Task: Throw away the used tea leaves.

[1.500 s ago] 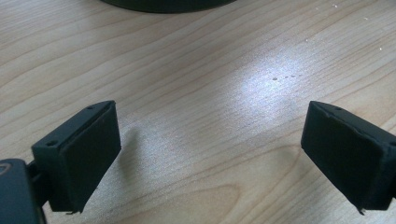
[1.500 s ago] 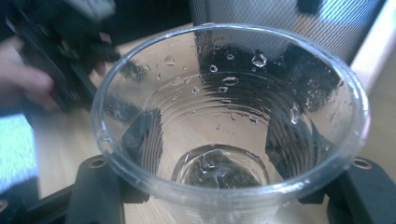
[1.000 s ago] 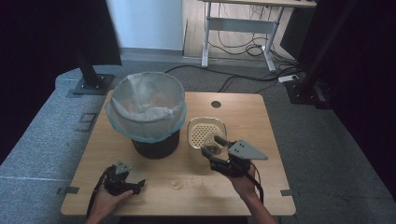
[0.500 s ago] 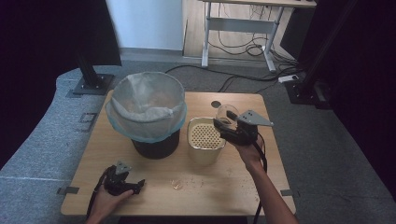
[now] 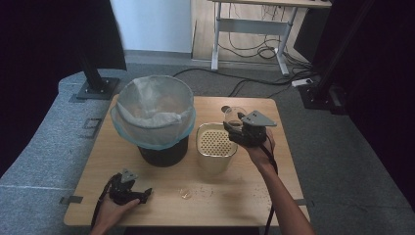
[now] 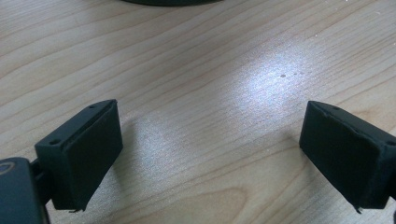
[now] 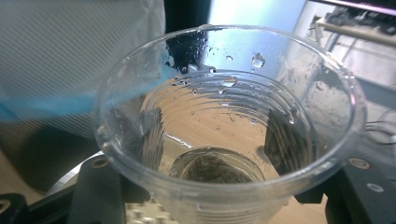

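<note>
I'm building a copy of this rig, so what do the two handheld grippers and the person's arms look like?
Both grippers are black. The left gripper has two flat, block-shaped jaws with matte pads and small holes near their ends, seen in its own view. The right gripper carries a grey three-cornered plate on top. A black cable trails from each toward the person. The forearms are bare, with no sleeves in view.

Lined bin [image 5: 152,117] on table [image 5: 122,161]; desk [image 5: 254,19] behind

No readable txt, labels, nos. or signs on any obj. in views.
</note>
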A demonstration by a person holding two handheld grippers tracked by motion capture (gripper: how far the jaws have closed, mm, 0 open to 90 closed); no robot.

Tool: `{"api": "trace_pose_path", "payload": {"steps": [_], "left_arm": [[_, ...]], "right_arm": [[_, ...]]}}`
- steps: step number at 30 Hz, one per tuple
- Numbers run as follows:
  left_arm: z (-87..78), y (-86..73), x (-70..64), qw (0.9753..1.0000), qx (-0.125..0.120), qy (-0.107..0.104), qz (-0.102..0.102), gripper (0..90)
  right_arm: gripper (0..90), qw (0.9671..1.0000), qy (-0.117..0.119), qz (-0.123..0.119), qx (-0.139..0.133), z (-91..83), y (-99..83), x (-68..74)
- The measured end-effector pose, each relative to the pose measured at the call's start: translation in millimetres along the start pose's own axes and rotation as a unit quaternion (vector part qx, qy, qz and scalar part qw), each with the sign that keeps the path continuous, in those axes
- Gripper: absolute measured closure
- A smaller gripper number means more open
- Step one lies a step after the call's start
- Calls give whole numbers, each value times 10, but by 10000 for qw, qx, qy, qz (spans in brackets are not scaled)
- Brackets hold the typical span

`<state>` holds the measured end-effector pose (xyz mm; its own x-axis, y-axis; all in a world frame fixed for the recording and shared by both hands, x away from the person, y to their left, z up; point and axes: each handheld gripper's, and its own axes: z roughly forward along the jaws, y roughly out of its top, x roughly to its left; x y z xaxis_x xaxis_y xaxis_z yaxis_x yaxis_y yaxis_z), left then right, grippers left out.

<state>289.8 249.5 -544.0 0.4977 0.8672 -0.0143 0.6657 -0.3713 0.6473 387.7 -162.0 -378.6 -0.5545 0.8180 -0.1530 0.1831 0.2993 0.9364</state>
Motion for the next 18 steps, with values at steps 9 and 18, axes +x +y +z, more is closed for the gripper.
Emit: {"api": "trace_pose_path", "payload": {"steps": [9,18], "left_arm": [[0,-1,18,10000,-10,2,-5,54],[1,3,24,10000,9,1,11,54]], "right_arm": [[377,9811,-691,-1771,367,97,95,-28],[380,9223,-1175,-3586,832,210,102,120]]}}
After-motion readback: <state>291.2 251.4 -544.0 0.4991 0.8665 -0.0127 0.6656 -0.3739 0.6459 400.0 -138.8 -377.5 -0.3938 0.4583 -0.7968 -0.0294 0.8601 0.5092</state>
